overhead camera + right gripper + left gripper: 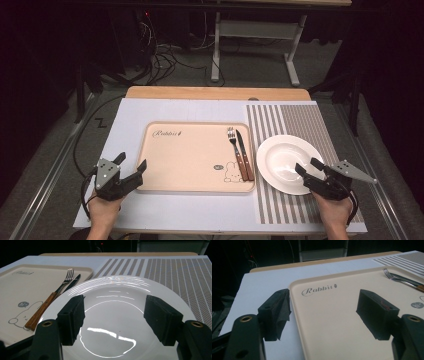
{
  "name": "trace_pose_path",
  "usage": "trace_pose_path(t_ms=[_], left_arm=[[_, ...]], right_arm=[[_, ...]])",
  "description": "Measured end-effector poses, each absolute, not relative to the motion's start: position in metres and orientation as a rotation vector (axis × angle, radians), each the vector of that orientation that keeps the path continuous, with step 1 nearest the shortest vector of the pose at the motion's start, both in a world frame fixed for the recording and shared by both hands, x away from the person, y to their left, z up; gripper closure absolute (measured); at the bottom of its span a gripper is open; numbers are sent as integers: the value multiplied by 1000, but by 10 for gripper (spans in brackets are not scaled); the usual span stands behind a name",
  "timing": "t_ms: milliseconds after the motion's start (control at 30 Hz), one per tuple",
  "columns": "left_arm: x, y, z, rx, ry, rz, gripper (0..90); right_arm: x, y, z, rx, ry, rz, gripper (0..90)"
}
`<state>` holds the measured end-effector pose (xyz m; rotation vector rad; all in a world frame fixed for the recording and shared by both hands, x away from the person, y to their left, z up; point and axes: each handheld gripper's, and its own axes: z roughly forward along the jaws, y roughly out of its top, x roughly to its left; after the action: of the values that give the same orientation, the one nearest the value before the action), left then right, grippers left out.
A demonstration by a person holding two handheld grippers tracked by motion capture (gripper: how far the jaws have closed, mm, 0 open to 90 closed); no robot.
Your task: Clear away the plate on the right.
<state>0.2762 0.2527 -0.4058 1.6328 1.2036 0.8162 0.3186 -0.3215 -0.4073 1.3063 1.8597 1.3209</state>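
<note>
— Both sets of jaws wide, holding nothing. Right gripper (310, 169) hovers over the white plate (280, 161) on the striped mat (300, 120).

— Left gripper (131, 165) straddles the tray (190, 155) corner, maybe touching. Take the plate's near rim squarely.

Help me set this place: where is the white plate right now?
In the high view, the white plate sits on the striped placemat at the table's right, just right of the beige tray, with the open right gripper over its near rim.
</note>
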Motion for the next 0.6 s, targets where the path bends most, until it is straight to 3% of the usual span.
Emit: trace_pose_path(t_ms=[600], left_arm=[[276,252,-405,1643,1197,833,274]], right_arm=[[324,-340,-407,1379,1784,1246,309]])
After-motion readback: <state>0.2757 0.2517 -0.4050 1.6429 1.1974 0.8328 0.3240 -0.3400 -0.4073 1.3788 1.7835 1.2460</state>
